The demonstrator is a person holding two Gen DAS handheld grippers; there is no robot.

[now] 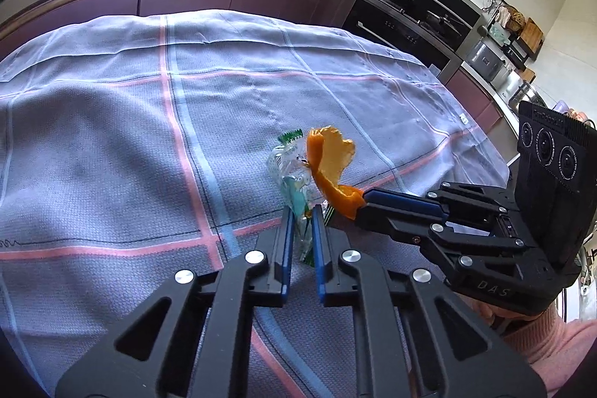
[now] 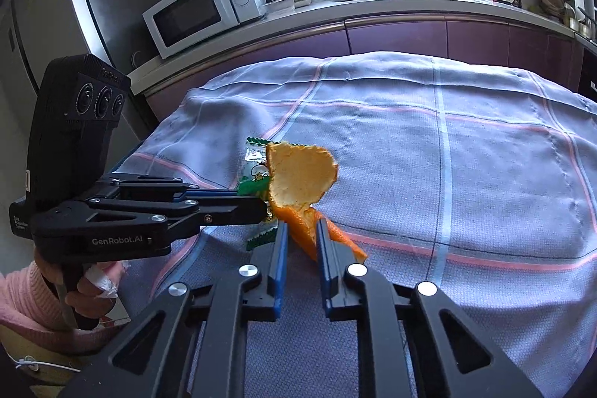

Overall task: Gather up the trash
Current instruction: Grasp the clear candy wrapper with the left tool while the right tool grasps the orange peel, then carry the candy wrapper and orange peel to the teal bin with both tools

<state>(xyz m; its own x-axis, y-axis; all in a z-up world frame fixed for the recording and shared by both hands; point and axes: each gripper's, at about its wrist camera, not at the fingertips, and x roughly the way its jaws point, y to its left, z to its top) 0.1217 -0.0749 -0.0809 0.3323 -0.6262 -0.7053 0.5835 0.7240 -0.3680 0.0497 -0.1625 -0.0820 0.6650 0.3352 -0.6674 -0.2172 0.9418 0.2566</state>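
Left wrist view: left gripper [image 1: 301,211] fingers nipped tight on clear/green wrapper [image 1: 289,170], which sits on the checked cloth [image 1: 112,137] over the desk. Right gripper [image 1: 360,202] comes in from the right side, fingers pinched on orange peel [image 1: 328,159], peel sticking up just beside & overlapping the wrapper. Right wrist view: peel [image 2: 298,178] hides most of the wrapper [image 2: 255,163]; left gripper [image 2: 266,209] crosses in front w/ tips nearly touching. Behind: microwave [image 2: 190,13], purple cabinets [image 2: 395,36], oven [image 1: 395,21].

Wrapper [image 2: 255,170] partly hidden behind orange peel [image 2: 302,174]
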